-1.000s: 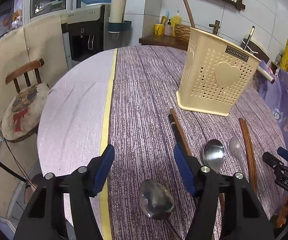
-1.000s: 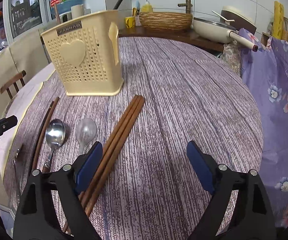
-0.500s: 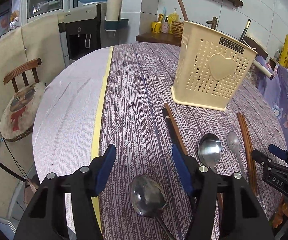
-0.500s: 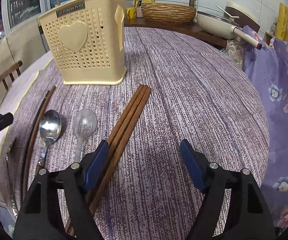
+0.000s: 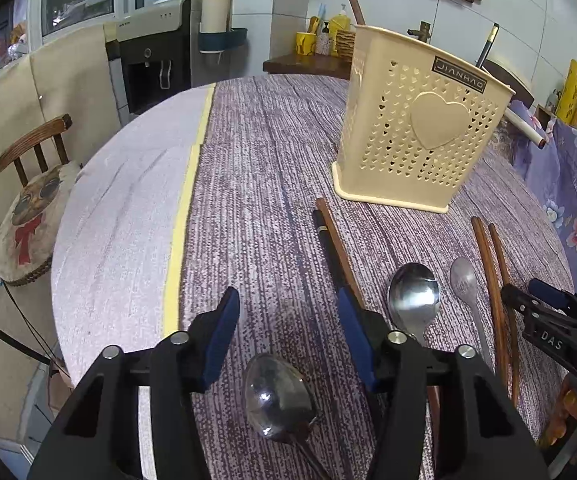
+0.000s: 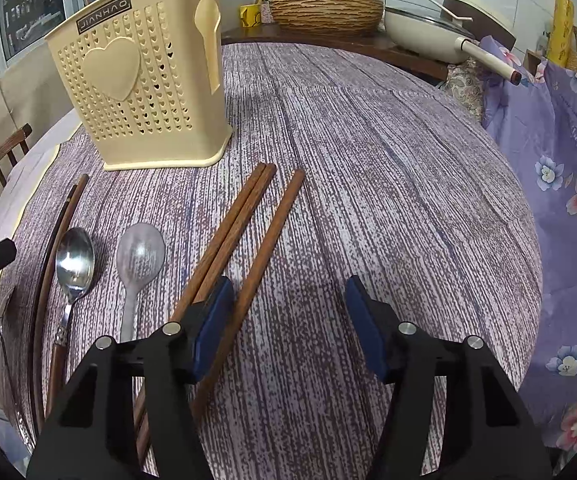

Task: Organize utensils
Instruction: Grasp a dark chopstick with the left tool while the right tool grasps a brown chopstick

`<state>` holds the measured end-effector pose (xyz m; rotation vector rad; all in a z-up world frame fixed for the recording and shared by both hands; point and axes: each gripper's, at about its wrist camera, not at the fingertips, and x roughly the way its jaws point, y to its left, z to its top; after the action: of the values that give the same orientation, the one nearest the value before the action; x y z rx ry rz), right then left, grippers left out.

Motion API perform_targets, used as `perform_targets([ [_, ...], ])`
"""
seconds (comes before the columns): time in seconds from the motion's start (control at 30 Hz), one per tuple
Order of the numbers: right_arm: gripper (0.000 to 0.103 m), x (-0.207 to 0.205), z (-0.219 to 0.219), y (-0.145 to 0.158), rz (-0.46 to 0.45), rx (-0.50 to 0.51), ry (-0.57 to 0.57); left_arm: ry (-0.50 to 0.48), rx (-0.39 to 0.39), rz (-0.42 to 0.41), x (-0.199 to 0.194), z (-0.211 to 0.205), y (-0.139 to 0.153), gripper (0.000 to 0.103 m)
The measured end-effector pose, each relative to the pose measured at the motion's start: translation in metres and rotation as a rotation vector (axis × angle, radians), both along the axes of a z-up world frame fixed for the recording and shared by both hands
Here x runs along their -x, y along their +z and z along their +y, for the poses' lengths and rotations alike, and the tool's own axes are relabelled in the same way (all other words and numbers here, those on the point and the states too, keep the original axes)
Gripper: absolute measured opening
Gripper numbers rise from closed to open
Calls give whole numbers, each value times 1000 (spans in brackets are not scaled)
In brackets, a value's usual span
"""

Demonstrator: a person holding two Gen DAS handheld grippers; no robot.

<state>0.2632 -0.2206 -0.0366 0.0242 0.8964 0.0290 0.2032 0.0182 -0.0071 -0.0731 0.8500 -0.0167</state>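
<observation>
A cream perforated utensil holder (image 5: 420, 144) (image 6: 144, 92) stands upright on the round table. My left gripper (image 5: 288, 320) is open, low over the table, with a steel spoon (image 5: 278, 398) lying between its fingers. Right of it lie dark chopsticks (image 5: 334, 248), a steel spoon (image 5: 412, 296) (image 6: 74, 264), a pale spoon (image 5: 463, 280) (image 6: 140, 256) and brown chopsticks (image 5: 492, 280) (image 6: 244, 232). My right gripper (image 6: 290, 312) is open; its left finger (image 6: 212, 320) touches the brown chopsticks, one of which lies askew between the fingers.
A yellow tape line (image 5: 186, 208) runs down the table. A wooden chair (image 5: 32, 200) stands at the left. A counter with a basket (image 6: 324, 8) and pan (image 6: 428, 32) lies beyond. A floral purple cloth (image 6: 560, 184) hangs at the right.
Both grippers have moved forward and lower toward the table. The right gripper's left finger has pushed the brown chopsticks, and one has splayed out to the right.
</observation>
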Motion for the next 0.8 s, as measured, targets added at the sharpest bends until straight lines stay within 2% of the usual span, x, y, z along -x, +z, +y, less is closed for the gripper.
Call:
perform_targets([
  [0.07, 55, -3, 0, 0, 2, 1, 0, -7, 15, 13, -5, -2, -1, 42],
  [0.2, 55, -2, 0, 0, -3, 1, 2, -35, 28, 37, -13, -10, -3, 37],
  [0.37, 55, -1, 0, 0, -5, -4, 4, -55, -30, 60, -18, -23, -11, 32],
  [0.43, 55, 0, -1, 0, -5, -3, 7, -51, -44, 71, -19, -23, -15, 31],
  [0.63, 55, -2, 0, 0, -2, 0, 8, -61, -11, 85, -22, -23, -15, 31],
  [0.73, 55, -4, 0, 0, 1, 3, 8, -57, -59, 74, -25, -27, -15, 31],
  [0.8, 55, -5, 0, 0, 4, 3, 10, -50, -59, 79, -26, -25, -15, 30],
])
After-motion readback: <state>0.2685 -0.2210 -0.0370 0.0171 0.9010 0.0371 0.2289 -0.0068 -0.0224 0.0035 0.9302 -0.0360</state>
